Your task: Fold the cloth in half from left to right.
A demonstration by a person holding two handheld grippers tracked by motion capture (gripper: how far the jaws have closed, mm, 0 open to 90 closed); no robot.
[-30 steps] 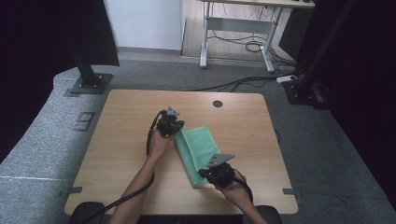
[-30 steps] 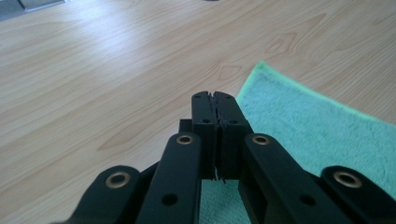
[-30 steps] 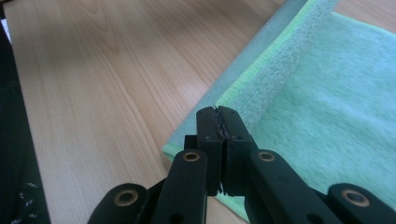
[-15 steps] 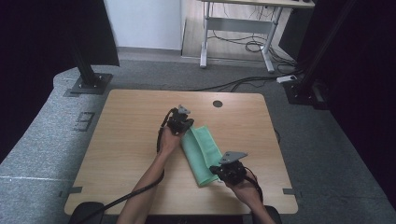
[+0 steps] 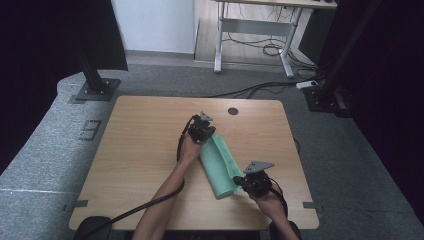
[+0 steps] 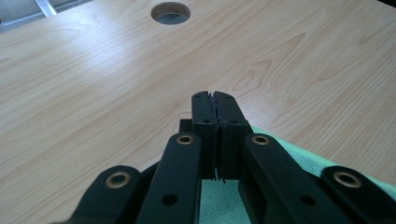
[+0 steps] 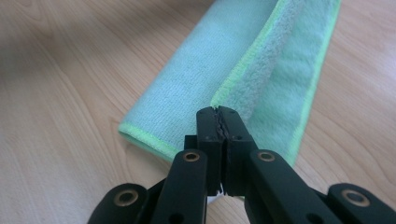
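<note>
Wooden table, green cloth folded, each hand-held gripper closed, cloth's raised edge seemingly pinched.

Grey carpet floor, white wall, metal-legged desk behind.

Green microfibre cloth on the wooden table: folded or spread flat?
Folded. The green microfibre cloth lies as a narrow strip, one hemmed layer lapped over another lengthwise.

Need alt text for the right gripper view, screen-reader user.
A folded mint-green microfibre cloth with a lime stitched edge lies on a light wooden table, running away from the camera. The right gripper rises from the bottom of the frame, its two black jaws shut, tips at the cloth's raised upper edge near its near end.
</note>
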